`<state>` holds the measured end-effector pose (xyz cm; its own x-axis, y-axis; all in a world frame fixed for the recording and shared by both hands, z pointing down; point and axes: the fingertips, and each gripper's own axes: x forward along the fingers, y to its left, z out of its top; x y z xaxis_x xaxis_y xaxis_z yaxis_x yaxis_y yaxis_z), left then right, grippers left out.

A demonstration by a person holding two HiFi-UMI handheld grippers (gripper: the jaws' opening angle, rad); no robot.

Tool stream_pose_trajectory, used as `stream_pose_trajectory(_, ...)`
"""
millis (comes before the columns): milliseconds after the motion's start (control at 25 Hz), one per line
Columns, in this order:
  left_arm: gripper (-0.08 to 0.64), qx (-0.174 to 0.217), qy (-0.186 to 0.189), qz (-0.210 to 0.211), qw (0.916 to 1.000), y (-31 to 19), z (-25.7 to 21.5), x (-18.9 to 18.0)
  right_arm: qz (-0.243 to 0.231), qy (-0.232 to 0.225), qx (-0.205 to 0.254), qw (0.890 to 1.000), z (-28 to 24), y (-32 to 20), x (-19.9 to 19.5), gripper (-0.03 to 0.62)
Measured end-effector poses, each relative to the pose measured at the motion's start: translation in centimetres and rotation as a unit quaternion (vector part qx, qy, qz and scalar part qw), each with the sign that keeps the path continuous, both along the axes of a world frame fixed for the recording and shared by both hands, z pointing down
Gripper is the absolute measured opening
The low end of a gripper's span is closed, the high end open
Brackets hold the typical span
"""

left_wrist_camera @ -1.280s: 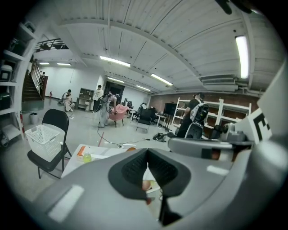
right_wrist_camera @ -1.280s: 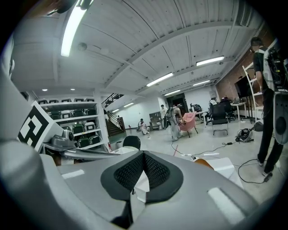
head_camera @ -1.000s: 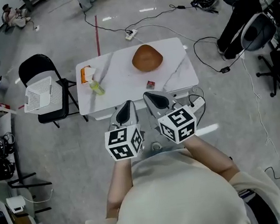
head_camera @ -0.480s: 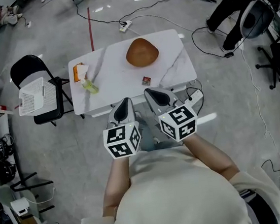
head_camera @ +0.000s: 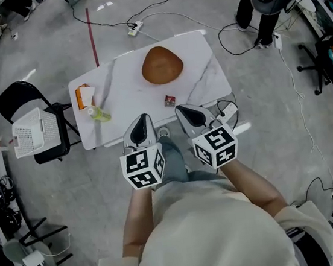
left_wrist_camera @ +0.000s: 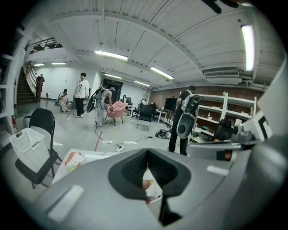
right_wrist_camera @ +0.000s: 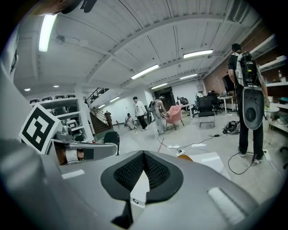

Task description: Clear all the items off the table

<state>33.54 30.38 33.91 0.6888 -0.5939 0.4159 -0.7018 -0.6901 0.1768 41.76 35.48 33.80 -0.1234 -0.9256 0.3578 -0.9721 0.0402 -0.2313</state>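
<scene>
Both grippers were held out side by side at the table's (head_camera: 127, 101) 6 o'clock edge, and nothing had been picked up. The left gripper (head_camera: 143, 123) had its jaws pressed together with nothing between them, and the right gripper (head_camera: 185, 111) was likewise closed and empty; each gripper's own view showed the ribbed pads meeting in a single seam, the left gripper (left_wrist_camera: 146, 157) and the right gripper (right_wrist_camera: 143, 159) alike. Four items lay on the table: a brown bowl (head_camera: 162, 65) towards 1 o'clock from its centre, a small red box (head_camera: 169, 101) near the 5 o'clock edge, an orange packet (head_camera: 83, 97) at 9 o'clock, and a green bottle (head_camera: 99, 113) just beside the packet at 8 o'clock. Off the table at 9 o'clock stood a black chair (head_camera: 18, 95) with a white basket (head_camera: 32, 131) on its seat, which looked like the likely place for the items, though that was a guess. The step in hand read as the approach, with the clearing itself not yet begun. The box lay nearest, at about 10 o'clock from the right gripper's tips, so the next move called for opening those jaws, lowering them to either side of the box and closing on it. The left gripper was better placed for the bottle or packet.
</scene>
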Motion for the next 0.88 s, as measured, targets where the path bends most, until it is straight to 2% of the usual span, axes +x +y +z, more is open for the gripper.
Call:
stream_pose_trajectory(360,0.008,-0.04,-0.024,-0.002,0.9989,-5.1,5.3,1.3,0.015,-0.005,-0.04,0.999,4.8,-4.1,2.3,-0.002)
stream_pose_trajectory(880,0.009,-0.103,-0.059,0.028,0.9925,-7.9,15.0,3.0,0.024,0.005,-0.122,0.992,14.8,-7.7,3.9,0.0)
